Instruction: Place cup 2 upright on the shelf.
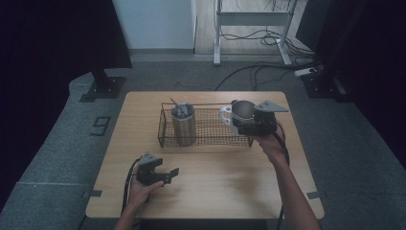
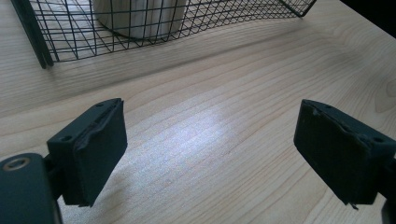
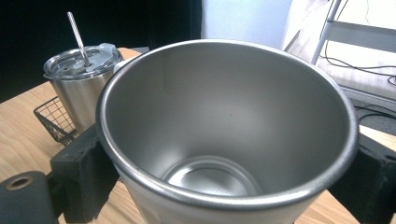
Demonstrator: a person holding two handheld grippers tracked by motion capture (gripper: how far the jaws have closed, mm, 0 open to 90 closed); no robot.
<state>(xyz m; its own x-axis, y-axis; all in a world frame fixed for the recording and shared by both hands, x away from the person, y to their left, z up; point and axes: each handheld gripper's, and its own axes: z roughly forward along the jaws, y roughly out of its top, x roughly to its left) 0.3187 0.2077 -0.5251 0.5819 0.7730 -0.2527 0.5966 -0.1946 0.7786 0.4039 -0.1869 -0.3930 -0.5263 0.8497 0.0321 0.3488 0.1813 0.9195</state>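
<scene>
Right gripper (image 1: 239, 122) fingers clamp an empty steel cup (image 3: 229, 135), held over the right end of the wire basket (image 1: 210, 125), right of centre frame. Left gripper (image 1: 165, 176) released, idle lower left. Advice: lower upright, clear of lidded tumbler (image 1: 184, 123), release only once seated.

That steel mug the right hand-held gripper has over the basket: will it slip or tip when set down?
Probably slippery: the mug has smooth, polished walls between the right hand-held gripper's pads. Likely light, since it looks empty. It tapers toward its base, so it may tip on the wire basket floor.
</scene>
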